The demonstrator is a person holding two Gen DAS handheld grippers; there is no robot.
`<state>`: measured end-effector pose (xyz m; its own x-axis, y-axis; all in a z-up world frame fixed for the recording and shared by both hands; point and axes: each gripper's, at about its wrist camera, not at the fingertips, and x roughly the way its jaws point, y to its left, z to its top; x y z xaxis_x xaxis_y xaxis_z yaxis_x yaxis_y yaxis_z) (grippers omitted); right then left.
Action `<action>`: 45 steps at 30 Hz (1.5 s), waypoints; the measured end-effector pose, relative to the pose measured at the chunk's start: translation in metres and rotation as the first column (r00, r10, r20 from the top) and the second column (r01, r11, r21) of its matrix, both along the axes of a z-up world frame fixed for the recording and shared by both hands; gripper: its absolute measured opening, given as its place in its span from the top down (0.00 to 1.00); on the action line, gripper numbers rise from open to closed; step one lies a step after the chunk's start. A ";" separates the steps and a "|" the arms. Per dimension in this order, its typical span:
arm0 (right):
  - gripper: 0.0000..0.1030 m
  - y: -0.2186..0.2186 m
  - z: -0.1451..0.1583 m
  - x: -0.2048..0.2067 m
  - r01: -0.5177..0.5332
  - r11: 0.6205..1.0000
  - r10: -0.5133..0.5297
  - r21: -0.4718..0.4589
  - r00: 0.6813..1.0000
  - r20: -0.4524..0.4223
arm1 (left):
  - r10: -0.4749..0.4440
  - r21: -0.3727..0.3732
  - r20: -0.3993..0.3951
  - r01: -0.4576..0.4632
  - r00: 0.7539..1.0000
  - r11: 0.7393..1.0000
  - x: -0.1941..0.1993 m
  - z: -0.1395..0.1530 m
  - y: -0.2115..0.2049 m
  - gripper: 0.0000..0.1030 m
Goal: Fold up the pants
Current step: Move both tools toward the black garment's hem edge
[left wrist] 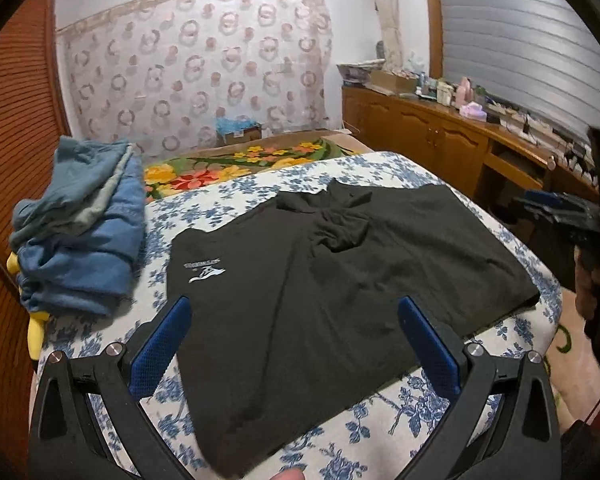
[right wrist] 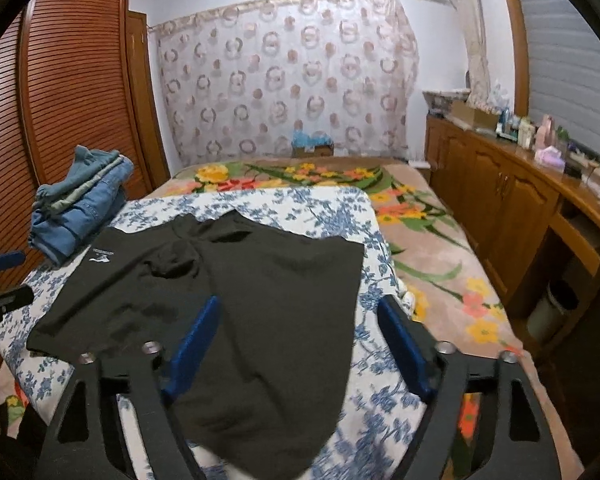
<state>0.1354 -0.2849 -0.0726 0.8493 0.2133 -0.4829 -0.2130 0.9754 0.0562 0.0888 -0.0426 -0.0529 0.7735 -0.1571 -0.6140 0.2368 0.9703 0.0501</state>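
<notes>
Black pants (left wrist: 340, 264) lie spread flat on a blue-flowered sheet (left wrist: 400, 412), a white logo (left wrist: 204, 274) near their left side and a rumpled fold at the far middle. My left gripper (left wrist: 295, 308) hovers open over their near edge, its blue pads wide apart and pressing nothing. In the right wrist view the same pants (right wrist: 260, 272) run under my right gripper (right wrist: 299, 306), which is open, a dark leg lying between its pads without being pinched. The right gripper (left wrist: 560, 208) shows blurred at the left view's right edge, held in a hand.
A stack of folded blue clothes (left wrist: 80, 232) sits at the sheet's far left by a slatted wooden wardrobe (right wrist: 72, 100). A flowered blanket (right wrist: 432, 248) covers the bed to the right. A cluttered wooden sideboard (right wrist: 500, 184) lines the right wall.
</notes>
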 end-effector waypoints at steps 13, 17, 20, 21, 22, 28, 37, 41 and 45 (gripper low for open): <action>0.64 -0.028 0.007 0.076 -0.011 0.999 0.021 0.049 0.979 -0.204 | -0.112 -0.047 -0.102 0.108 0.988 0.993 0.033 -0.020 -0.026 0.00; 0.69 -0.027 0.014 0.094 -0.008 0.999 0.017 0.038 0.967 -0.255 | -0.096 -0.055 -0.147 0.088 0.985 0.995 0.045 -0.034 -0.021 0.00; 0.70 -0.025 0.016 0.102 -0.009 1.000 0.017 0.030 0.960 -0.281 | -0.077 -0.059 -0.170 0.068 0.982 0.996 0.050 -0.043 -0.013 0.00; 0.70 -0.025 0.016 0.106 -0.010 0.999 0.018 0.031 0.958 -0.287 | -0.072 -0.059 -0.176 0.063 0.982 0.996 0.051 -0.045 -0.011 0.00; 0.71 -0.025 0.016 0.107 -0.013 0.999 0.023 0.036 0.955 -0.294 | -0.067 -0.058 -0.181 0.058 0.981 0.997 0.051 -0.047 -0.009 0.00; 0.88 -0.024 0.026 0.104 -0.022 0.999 0.034 0.042 0.955 -0.296 | -0.062 -0.048 -0.202 0.053 0.977 0.997 0.053 -0.054 -0.002 0.00; 0.98 -0.048 0.042 0.095 0.070 0.997 -0.077 -0.035 0.965 -0.249 | -0.047 -0.055 -0.242 0.035 0.969 0.998 0.061 -0.067 0.008 0.00; 0.98 -0.043 0.041 0.084 0.046 0.997 -0.059 -0.056 0.961 -0.270 | -0.044 -0.059 -0.260 0.030 0.965 0.998 0.063 -0.071 0.011 0.00; 0.86 -0.043 0.054 0.072 0.054 0.997 -0.066 -0.057 0.969 -0.240 | -0.043 -0.040 -0.272 0.033 0.961 0.999 0.064 -0.074 0.008 0.00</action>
<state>0.2074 -0.3278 -0.0189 0.7169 0.1362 -0.6837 -0.1400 0.9889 0.0502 0.1530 -0.0349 -0.1265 0.5710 -0.2080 -0.7942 0.2733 0.9604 -0.0550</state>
